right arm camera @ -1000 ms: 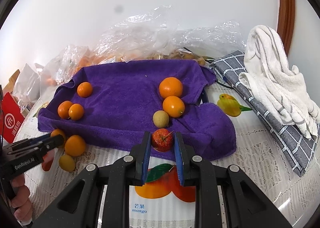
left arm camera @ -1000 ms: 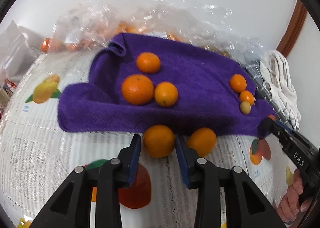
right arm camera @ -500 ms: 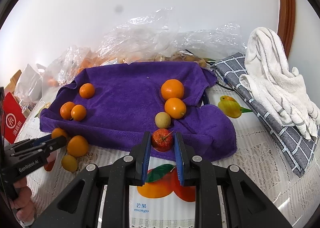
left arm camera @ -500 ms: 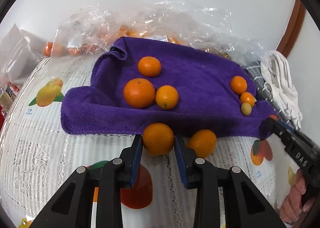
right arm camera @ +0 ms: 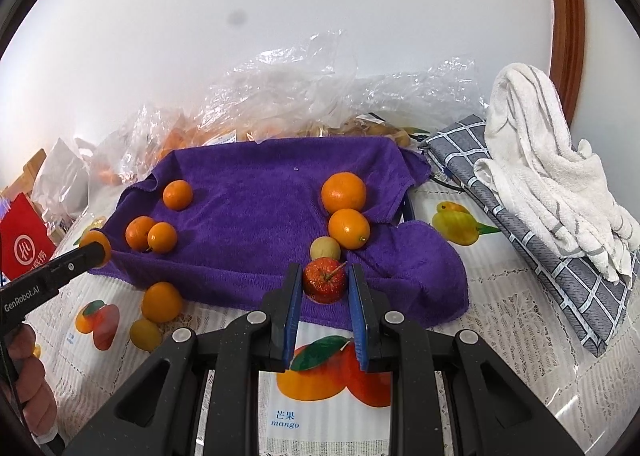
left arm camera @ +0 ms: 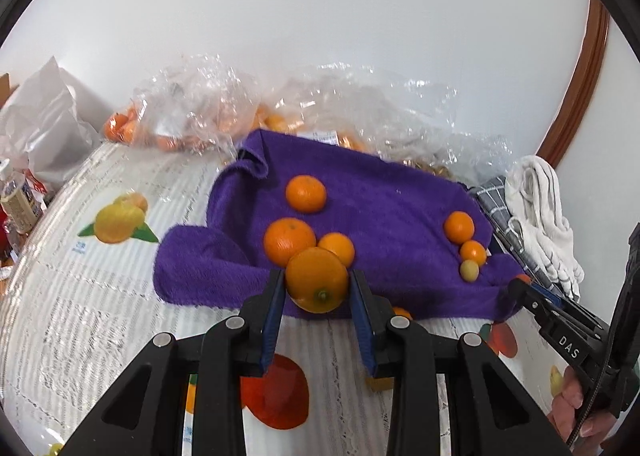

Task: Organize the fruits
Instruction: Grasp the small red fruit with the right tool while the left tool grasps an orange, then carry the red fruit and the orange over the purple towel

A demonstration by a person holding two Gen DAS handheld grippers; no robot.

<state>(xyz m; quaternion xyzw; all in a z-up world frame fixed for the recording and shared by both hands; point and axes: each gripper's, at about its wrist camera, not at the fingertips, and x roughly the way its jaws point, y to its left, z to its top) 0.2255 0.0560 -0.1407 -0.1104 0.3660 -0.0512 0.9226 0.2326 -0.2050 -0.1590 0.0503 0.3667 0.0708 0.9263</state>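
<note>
Above the near edge of the purple towel (left arm camera: 400, 208), the left hand-held gripper (left arm camera: 318, 290) grips an orange (left arm camera: 317, 281) clear of the worktop (left arm camera: 80, 296). Carry it level to the cluster of oranges (left arm camera: 308, 232), lowering fully before releasing. Over the towel's front edge, the right hand-held gripper (right arm camera: 324, 280) pinches a small red fruit (right arm camera: 324, 280); set it beside the pale yellow fruit (right arm camera: 325, 249).

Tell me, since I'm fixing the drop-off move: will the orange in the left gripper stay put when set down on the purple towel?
Probably. The orange is round and could roll, but the towel looks plush, and other oranges rest on it. It probably won't bruise easily. Placing it against those should steady it.
</note>
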